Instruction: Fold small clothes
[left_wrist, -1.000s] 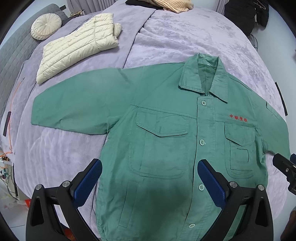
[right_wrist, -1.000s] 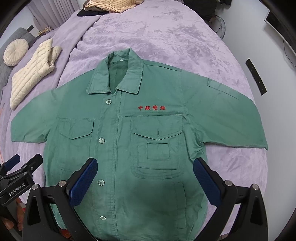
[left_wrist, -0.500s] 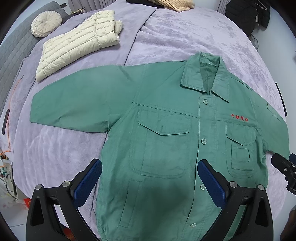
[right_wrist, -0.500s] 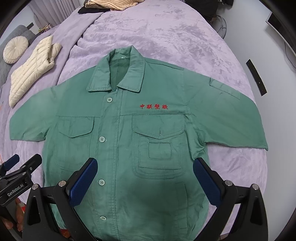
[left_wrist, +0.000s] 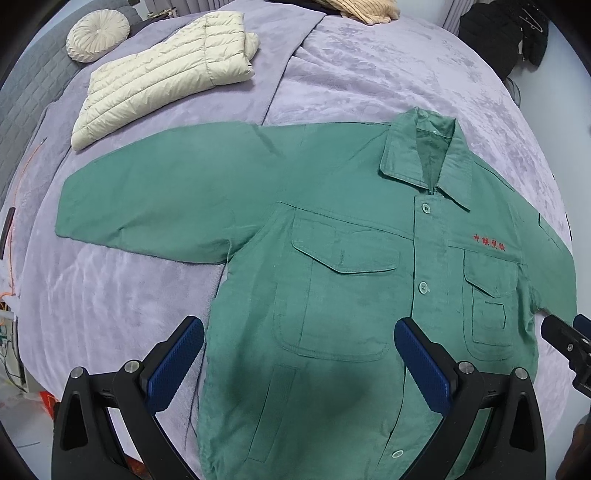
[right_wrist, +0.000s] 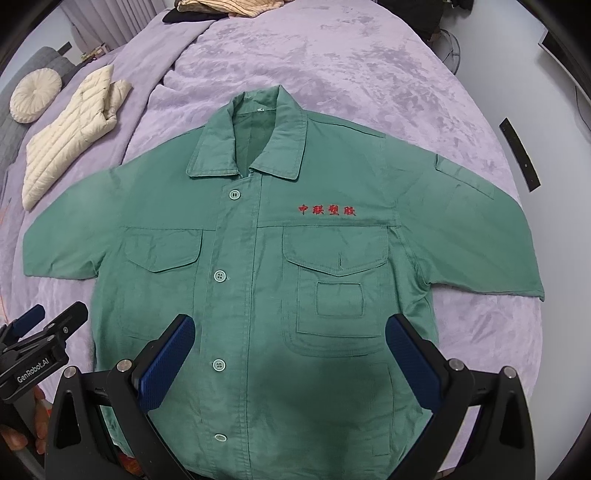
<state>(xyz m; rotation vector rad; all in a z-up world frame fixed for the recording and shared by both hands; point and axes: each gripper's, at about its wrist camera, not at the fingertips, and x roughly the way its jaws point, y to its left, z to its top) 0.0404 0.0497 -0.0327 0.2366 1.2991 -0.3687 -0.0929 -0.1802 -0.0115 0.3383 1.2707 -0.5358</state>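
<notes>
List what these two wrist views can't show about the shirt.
- Shirt hem: both views, hidden behind the left claw and right claw.
- Right-hand sleeve cuff: left view, cut off by the frame edge.
- Red lettering: left view, too small to read.

The shirt (left_wrist: 332, 295) lies flat and spread on the bed (left_wrist: 369, 81), with nothing resting on it, so the way down to its whole front is open. Bare blanket runs beyond the collar and beside both sleeves. The folded puffer (left_wrist: 162, 81) sits just beyond the long sleeve, a round cushion (left_wrist: 98, 35) farther back. A clothes pile (right_wrist: 229, 5) lies at the far edge, well apart. The other claw (left_wrist: 569, 347) hovers near the shirt's short-sleeve side.
</notes>
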